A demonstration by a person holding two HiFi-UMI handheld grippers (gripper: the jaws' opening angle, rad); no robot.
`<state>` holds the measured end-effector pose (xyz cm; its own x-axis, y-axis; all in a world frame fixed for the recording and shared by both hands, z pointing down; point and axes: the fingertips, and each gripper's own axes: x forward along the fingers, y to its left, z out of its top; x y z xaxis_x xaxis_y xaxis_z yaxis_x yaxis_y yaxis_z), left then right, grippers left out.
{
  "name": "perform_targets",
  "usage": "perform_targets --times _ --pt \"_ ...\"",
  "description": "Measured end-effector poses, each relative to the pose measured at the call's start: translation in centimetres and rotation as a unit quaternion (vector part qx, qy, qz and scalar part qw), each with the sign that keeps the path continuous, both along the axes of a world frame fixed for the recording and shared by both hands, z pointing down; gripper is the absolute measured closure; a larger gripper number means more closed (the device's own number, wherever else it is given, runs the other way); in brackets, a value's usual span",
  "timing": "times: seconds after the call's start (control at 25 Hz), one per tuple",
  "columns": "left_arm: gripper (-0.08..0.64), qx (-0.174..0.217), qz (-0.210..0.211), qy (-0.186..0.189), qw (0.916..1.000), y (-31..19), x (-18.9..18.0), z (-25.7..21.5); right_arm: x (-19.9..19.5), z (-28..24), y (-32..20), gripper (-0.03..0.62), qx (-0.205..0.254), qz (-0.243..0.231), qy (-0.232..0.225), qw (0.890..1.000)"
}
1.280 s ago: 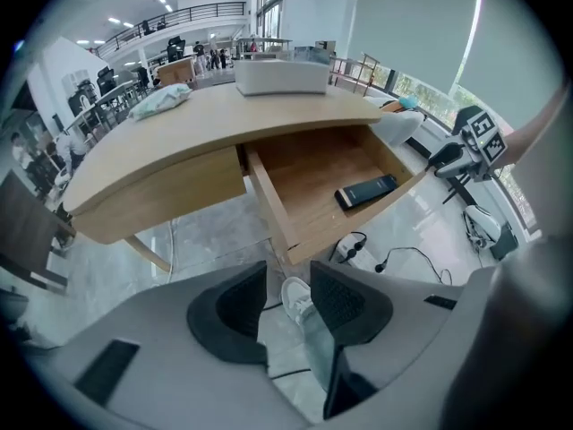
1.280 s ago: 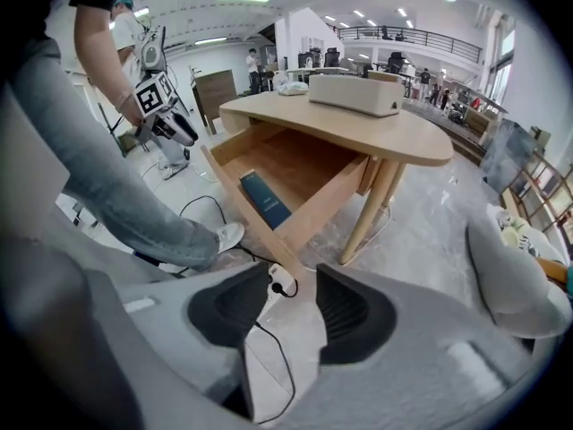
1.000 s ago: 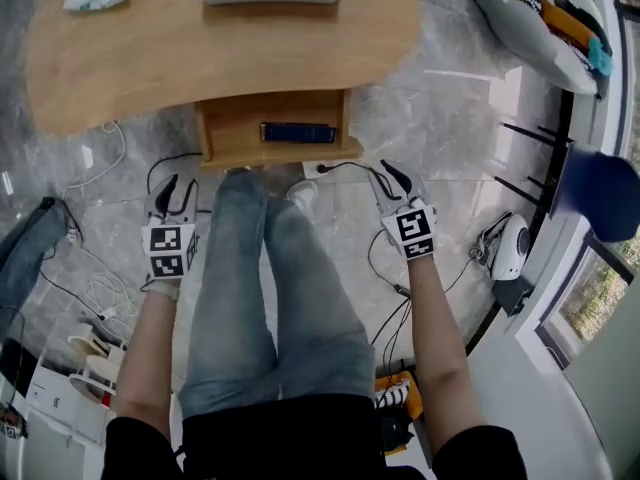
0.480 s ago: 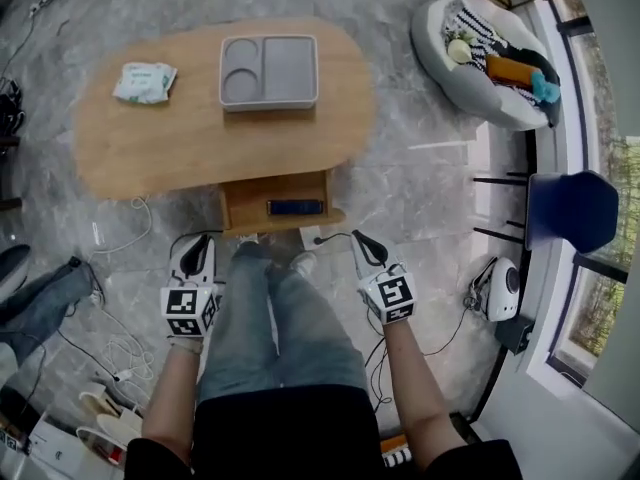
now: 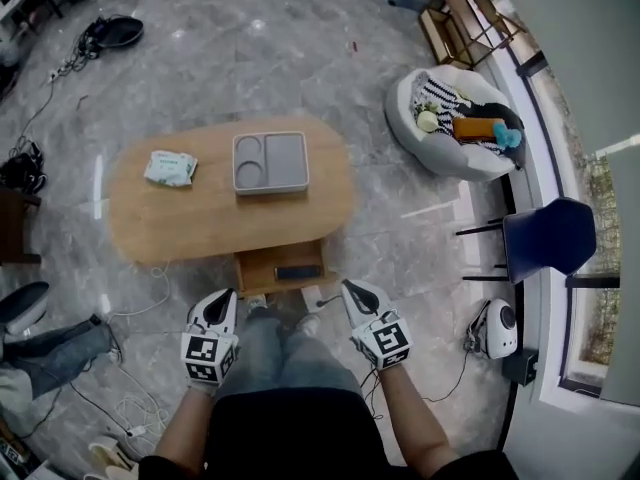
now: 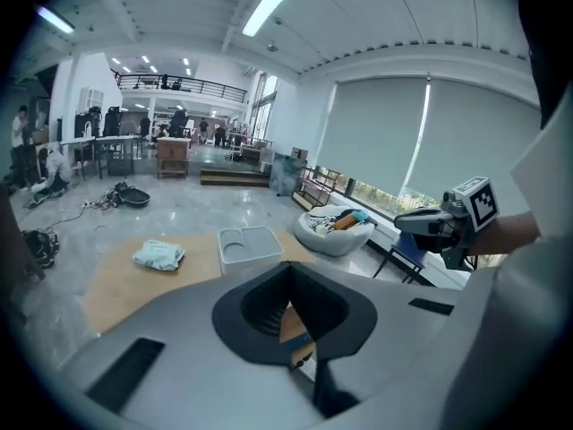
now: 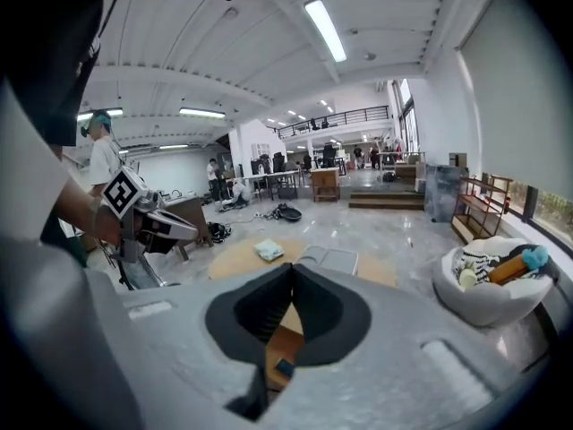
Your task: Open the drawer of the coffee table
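The oval wooden coffee table (image 5: 190,213) stands below and in front of me. Its drawer (image 5: 282,268) is pulled out at the near side, with a dark flat object (image 5: 298,272) inside. My left gripper (image 5: 222,296) and right gripper (image 5: 350,288) hang high above the floor, either side of my legs and well short of the drawer. Both are shut on nothing; the left jaws have just been closing with nothing between them. In the left gripper view the left gripper (image 6: 288,267) shows its pads meeting, with the drawer (image 6: 294,325) below. The right gripper (image 7: 292,270) looks the same in its own view.
A grey tray (image 5: 270,162) and a pack of wipes (image 5: 170,168) lie on the tabletop. To the right are a round cushion bed (image 5: 455,128) with toys, a blue chair (image 5: 545,238) and a white device (image 5: 495,328). Cables (image 5: 130,408) trail on the floor at left.
The view has risen far from the table, which now looks small. Both grippers have come up with it and away from the drawer. Their jaws have shut.
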<state>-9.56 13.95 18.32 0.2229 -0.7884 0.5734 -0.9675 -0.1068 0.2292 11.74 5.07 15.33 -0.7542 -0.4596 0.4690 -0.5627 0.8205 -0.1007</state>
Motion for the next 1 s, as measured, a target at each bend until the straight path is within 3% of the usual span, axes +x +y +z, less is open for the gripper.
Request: perform_targets --times 0.24,0.48,1.0 --pt "0.545 0.049 0.015 -0.004 0.9987 -2.9 -1.5 -8.6 -2.5 -9.3 -1.4 0.594 0.046 0.011 -0.038 0.998" --pt "0.545 0.09 0.039 -0.021 0.9949 -4.2 -1.0 -15.8 -3.4 -15.2 -1.2 0.594 0.077 0.007 -0.055 0.995" --pt "0.545 0.156 0.031 -0.03 0.9868 -4.6 -3.1 -22.6 -5.9 -20.8 -0.8 0.594 0.101 -0.001 -0.075 0.992"
